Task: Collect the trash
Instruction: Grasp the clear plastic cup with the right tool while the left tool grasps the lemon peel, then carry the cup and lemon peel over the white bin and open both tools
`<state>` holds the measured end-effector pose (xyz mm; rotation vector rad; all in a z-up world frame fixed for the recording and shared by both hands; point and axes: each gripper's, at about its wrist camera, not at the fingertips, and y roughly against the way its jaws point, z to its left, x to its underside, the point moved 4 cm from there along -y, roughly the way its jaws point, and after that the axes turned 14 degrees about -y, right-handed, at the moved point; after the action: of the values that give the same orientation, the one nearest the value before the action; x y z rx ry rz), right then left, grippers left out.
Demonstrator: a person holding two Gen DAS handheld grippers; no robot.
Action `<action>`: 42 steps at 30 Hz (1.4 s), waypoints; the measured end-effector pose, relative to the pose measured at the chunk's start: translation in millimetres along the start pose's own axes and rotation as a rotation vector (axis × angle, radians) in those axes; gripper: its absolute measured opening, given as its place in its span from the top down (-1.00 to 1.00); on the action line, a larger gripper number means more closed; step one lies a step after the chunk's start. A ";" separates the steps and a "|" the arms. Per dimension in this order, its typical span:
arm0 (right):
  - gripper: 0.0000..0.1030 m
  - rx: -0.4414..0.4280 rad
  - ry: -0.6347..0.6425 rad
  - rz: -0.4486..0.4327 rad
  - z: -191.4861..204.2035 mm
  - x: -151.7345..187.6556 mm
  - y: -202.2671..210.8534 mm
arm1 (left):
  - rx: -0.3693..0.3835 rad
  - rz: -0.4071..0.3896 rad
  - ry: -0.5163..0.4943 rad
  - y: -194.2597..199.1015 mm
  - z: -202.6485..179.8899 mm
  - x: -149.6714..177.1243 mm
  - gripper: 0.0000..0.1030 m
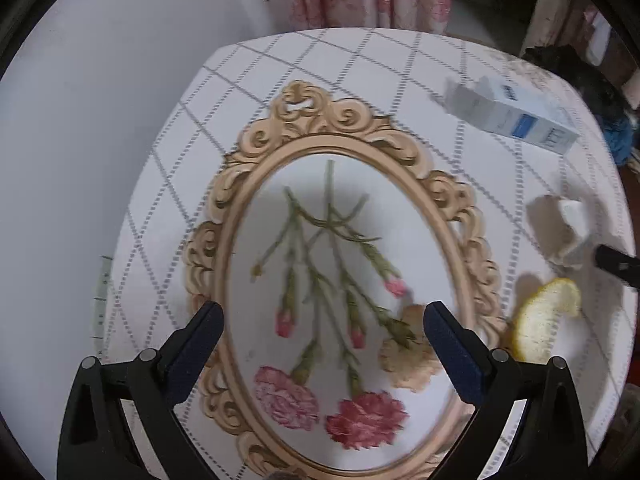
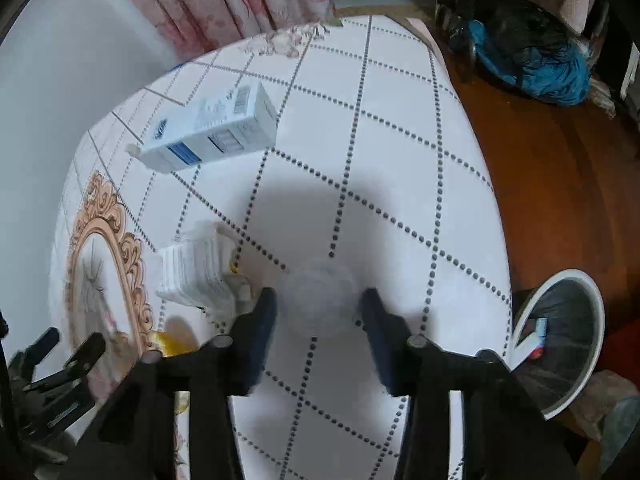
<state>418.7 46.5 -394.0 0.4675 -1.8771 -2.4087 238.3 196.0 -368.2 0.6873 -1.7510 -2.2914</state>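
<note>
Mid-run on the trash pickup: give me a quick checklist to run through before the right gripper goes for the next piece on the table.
1. Right gripper open: ok, jaws spread wide.
2. Target between the fingers: not ok, only a blurry pale patch shows there; the folded paper wad lies left of them.
3. Left gripper out of the way: ok, open over the printed oval frame, holding nothing.
4. Trash bin reachable: ok, open on the floor beside the table edge.
5. Other trash located: ok, white carton and lemon slice lie on the tablecloth.
6. Image sharpness: not ok, motion blur.

white-blue carton [image 2: 208, 130] lying flat; crumpled tissue [image 2: 196, 274]; lemon peel [image 1: 546, 318] beside it
</note>
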 end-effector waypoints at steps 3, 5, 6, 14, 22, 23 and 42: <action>0.17 -0.001 0.009 0.004 -4.2 4.9 4.2 | 0.083 -0.036 -0.017 15.4 -16.7 -0.6 -0.99; 0.17 0.010 0.011 -0.005 -14.5 9.6 12.8 | 0.136 -0.062 -0.042 26.0 -33.4 -1.1 -0.98; 0.17 0.018 0.005 -0.010 -22.6 12.9 18.3 | 0.162 -0.068 -0.058 29.7 -41.6 -2.0 -0.99; 0.17 0.041 -0.058 0.000 -63.4 28.5 28.6 | 0.255 -0.033 -0.172 13.7 -104.9 -9.0 -0.96; 0.17 0.028 -0.052 0.006 -65.7 35.9 25.8 | 0.219 -0.074 -0.201 13.6 -111.5 -12.6 0.18; 0.17 0.023 -0.051 0.007 -64.1 36.6 26.0 | 0.215 -0.078 -0.205 14.1 -111.1 -12.8 0.27; 0.17 -0.055 -0.031 -0.073 -43.3 41.7 80.8 | 0.157 -0.252 -0.196 87.0 -88.7 -18.7 0.45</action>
<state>379.1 -24.6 -334.8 0.5068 -1.8320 -2.5203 283.8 101.5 -299.0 0.7738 -2.0566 -2.4774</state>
